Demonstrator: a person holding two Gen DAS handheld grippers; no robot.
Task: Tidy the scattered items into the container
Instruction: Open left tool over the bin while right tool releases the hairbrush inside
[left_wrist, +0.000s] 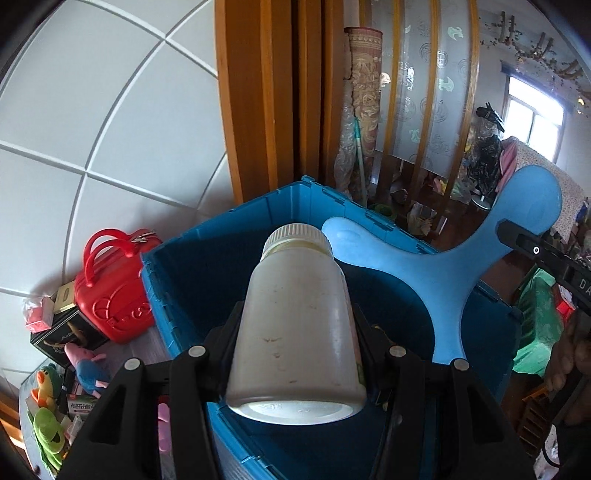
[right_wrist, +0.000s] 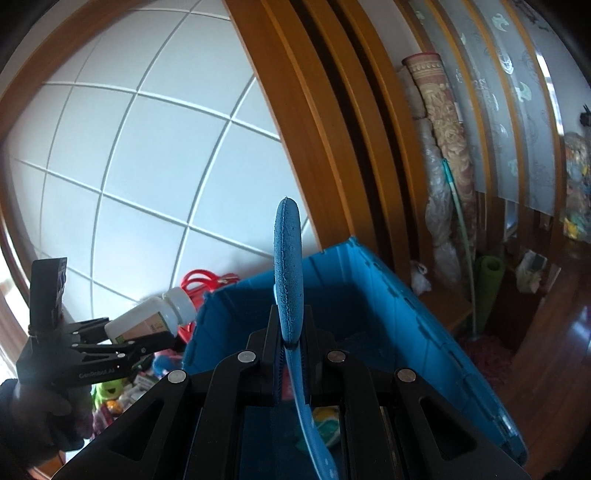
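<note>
A white bottle (left_wrist: 295, 321) is being pinched across its body by the left claw (left_wrist: 295, 354), cap pointing away from the camera and tilted downward, and is being carried above the open mouth of the blue crate (left_wrist: 177, 280); in the right wrist view the same bottle (right_wrist: 151, 317) is being shown just outside the crate's left wall (right_wrist: 221, 325), so how far it overhangs the rim cannot be told. A blue three-lobed foam toy (left_wrist: 443, 273) is being gripped by one lobe in the right claw (right_wrist: 290, 354), whose jaws are pressed together on it, and is being held edge-on above the crate's interior (right_wrist: 290, 266). A few small items are already lying on the crate floor (right_wrist: 325, 424). Beside the crate, on the tabletop, a red toy case (left_wrist: 110, 288), plush toys (left_wrist: 48, 417) and small boxes (left_wrist: 62, 332) are still being left scattered. Risks are judged as follows: if the bottle is released before it has cleared the near rim, it may be knocked off the edge and sent rolling among the clutter; the smooth round body may also be slipping within the grip, given the steep tilt. The wide foam toy may be caught on the rim or left propped against a wall, and the two claws, being close together, may be brought into collision.
</note>
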